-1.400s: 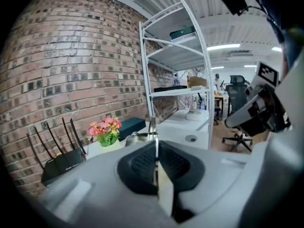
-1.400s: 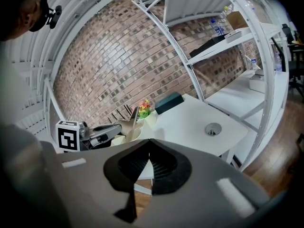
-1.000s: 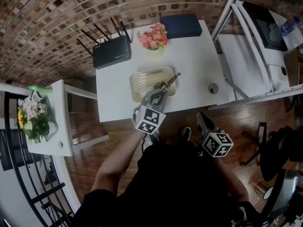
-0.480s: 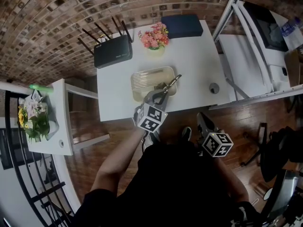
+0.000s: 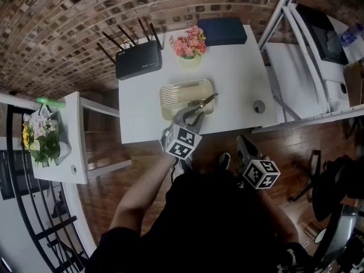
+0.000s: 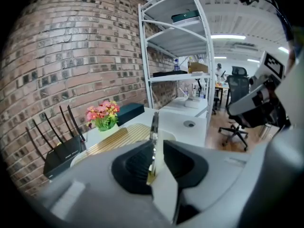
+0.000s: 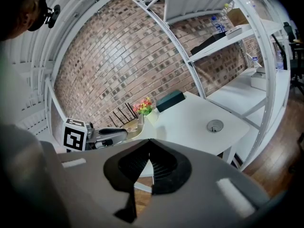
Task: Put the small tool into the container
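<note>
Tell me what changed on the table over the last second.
The left gripper has just been opening its fingers, loosening their hold on the metal tool, which still stands between them with its tip over the tray's right end. Nothing else visibly moved: the right gripper is shut and empty, short of the table, and the tray, router and flowers sit where they were.

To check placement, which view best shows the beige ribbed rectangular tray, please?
Head view: the beige ribbed tray nearly whole from above. Left gripper view shows only its ribbed top; right gripper view just a sliver.
</note>
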The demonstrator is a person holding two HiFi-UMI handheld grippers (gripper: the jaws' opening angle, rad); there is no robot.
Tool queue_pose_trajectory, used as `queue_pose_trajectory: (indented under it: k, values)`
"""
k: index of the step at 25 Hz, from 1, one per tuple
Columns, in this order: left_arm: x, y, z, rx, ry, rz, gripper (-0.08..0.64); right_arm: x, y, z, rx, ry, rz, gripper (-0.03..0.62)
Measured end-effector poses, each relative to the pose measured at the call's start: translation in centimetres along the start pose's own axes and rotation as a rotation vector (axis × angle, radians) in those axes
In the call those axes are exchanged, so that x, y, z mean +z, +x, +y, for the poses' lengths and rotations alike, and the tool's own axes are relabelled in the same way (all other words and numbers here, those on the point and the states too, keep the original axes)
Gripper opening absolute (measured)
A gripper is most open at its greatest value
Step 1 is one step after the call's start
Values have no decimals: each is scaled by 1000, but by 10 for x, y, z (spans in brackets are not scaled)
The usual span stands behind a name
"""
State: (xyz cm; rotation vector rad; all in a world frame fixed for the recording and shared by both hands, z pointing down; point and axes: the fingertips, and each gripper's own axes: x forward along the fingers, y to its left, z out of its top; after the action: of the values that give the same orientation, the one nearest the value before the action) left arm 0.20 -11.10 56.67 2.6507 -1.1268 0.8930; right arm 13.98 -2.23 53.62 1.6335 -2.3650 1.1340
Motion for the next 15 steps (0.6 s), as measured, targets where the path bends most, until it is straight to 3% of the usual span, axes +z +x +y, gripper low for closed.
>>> queue_pose_trajectory:
  k: [9, 15]
  values:
    - [0, -4, 0, 13, -4, -6, 72, -1, -2, 0, 3, -1, 0, 11]
    - [3, -21, 2, 41, -69, -31, 72, -1, -2, -1, 10, -3, 4, 11]
